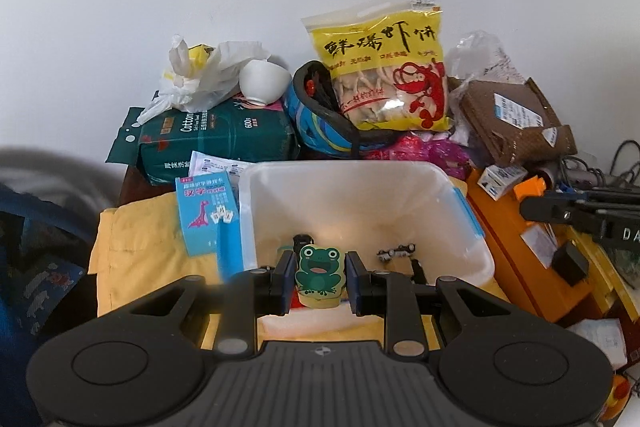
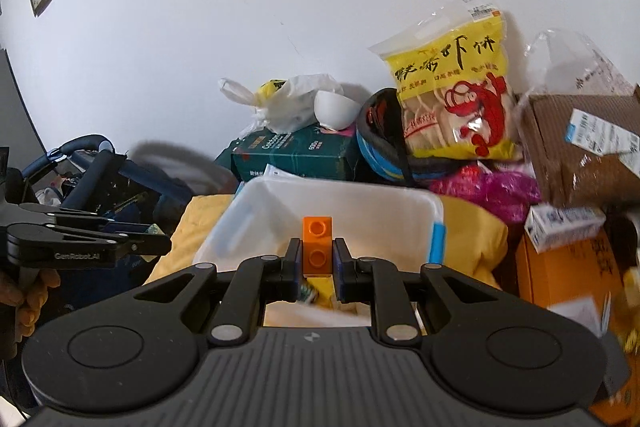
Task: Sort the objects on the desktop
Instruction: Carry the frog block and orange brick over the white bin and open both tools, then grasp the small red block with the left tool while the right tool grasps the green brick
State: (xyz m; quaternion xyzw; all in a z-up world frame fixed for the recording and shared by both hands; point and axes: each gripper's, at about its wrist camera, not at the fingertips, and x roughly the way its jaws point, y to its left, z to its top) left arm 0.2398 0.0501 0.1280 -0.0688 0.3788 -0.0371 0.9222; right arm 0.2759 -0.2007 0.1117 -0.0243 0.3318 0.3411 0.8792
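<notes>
My left gripper (image 1: 318,277) is shut on a green frog figure (image 1: 318,273) and holds it over the near edge of a white plastic bin (image 1: 472,227) with blue clips. Small dark toy cars (image 1: 396,251) lie inside the bin. My right gripper (image 2: 317,259) is shut on an orange toy brick (image 2: 317,245) and holds it upright over the near side of the same bin (image 2: 434,215). The left gripper body also shows at the left of the right wrist view (image 2: 80,245).
The bin sits on a yellow cloth (image 1: 136,243). Behind it stand a green tissue pack (image 1: 216,139), a white bowl (image 1: 264,81), a yellow shrimp-cracker bag (image 1: 388,67) and a brown parcel (image 1: 516,119). A blue card box (image 1: 208,215) lies left, an orange box (image 1: 532,275) right.
</notes>
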